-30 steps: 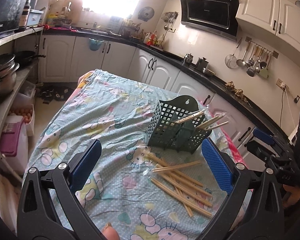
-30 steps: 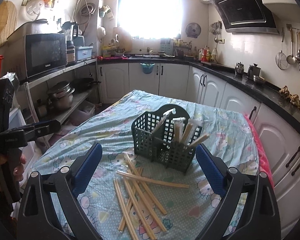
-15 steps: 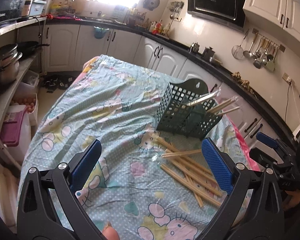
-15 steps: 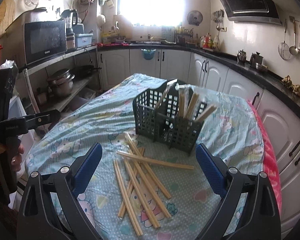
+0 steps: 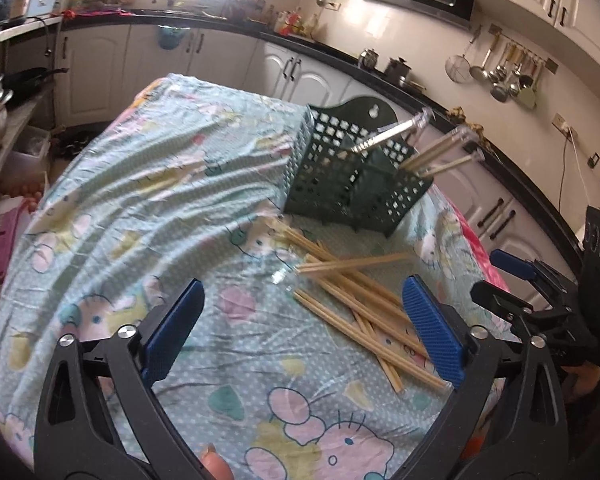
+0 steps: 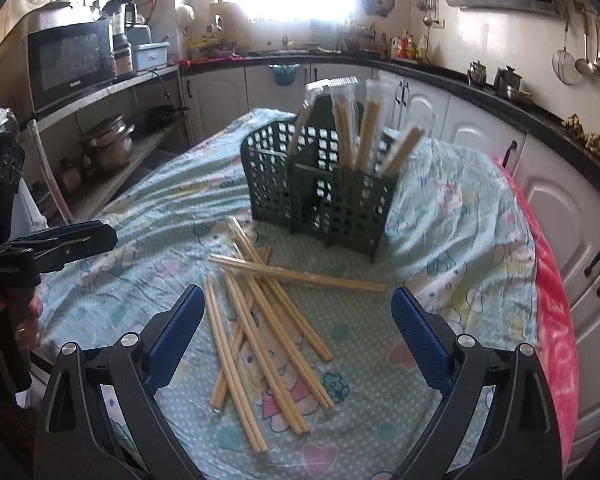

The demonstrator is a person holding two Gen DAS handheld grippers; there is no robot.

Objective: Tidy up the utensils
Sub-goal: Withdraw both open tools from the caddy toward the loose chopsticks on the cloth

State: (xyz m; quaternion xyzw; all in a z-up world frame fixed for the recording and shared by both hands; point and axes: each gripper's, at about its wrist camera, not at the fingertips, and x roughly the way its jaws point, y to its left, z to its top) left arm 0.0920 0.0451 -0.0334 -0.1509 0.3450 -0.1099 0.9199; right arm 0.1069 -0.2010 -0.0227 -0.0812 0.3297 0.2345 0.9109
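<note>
Your left gripper (image 5: 300, 326) and right gripper (image 6: 298, 330) both hang spread wide and empty above the tablecloth (image 6: 440, 216). A loose pile of chopsticks (image 6: 260, 320) lies crossed on the cloth between the right gripper's fingers. Just beyond it stands the green basket (image 6: 320, 188), upright, with several wrapped chopsticks (image 6: 364, 136) leaning inside.

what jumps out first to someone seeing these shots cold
A loose pile of chopsticks lies crisscrossed on the cartoon-print tablecloth, right ahead of the open right gripper. Just behind it stands a dark green utensil basket with several chopsticks upright in it. The left gripper is open too.
</note>
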